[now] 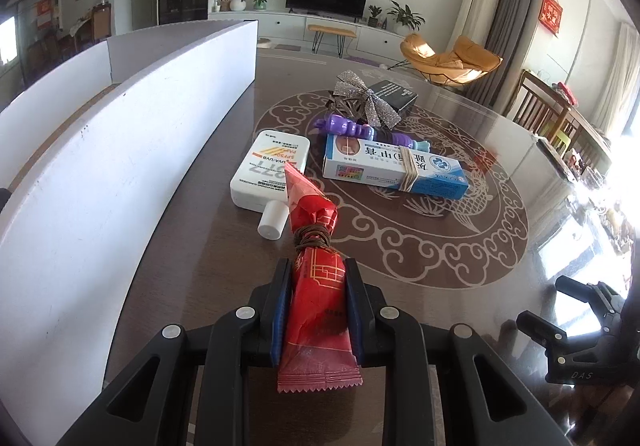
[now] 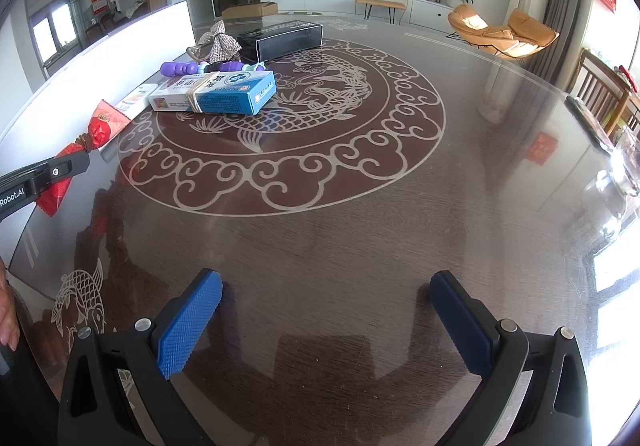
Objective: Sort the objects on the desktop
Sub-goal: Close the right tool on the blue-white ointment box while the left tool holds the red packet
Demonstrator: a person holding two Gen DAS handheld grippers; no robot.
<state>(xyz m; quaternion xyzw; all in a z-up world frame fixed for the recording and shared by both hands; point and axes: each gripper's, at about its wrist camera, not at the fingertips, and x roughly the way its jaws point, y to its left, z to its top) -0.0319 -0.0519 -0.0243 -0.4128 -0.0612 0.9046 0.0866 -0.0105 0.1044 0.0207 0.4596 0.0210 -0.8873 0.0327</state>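
My left gripper (image 1: 318,276) is shut on a red snack packet (image 1: 316,298) tied with brown cord, held above the dark round table (image 1: 420,306); the packet (image 2: 100,130) also shows at the left of the right wrist view. Beyond it lie a white sunscreen bottle (image 1: 268,174), a blue-and-white medicine box (image 1: 392,170) bound with rubber bands, a purple toy (image 1: 348,128), a silver glitter bow (image 1: 366,98) and a black box (image 1: 394,94). My right gripper (image 2: 326,296) hovers open over bare tabletop, nothing between its blue pads (image 2: 188,322).
A white divider tray (image 1: 132,150) stands along the table's left side. The right gripper's body (image 1: 580,334) sits at the lower right of the left wrist view. A person's hand (image 2: 8,310) shows at the left edge. A chair and living-room furniture lie beyond the table.
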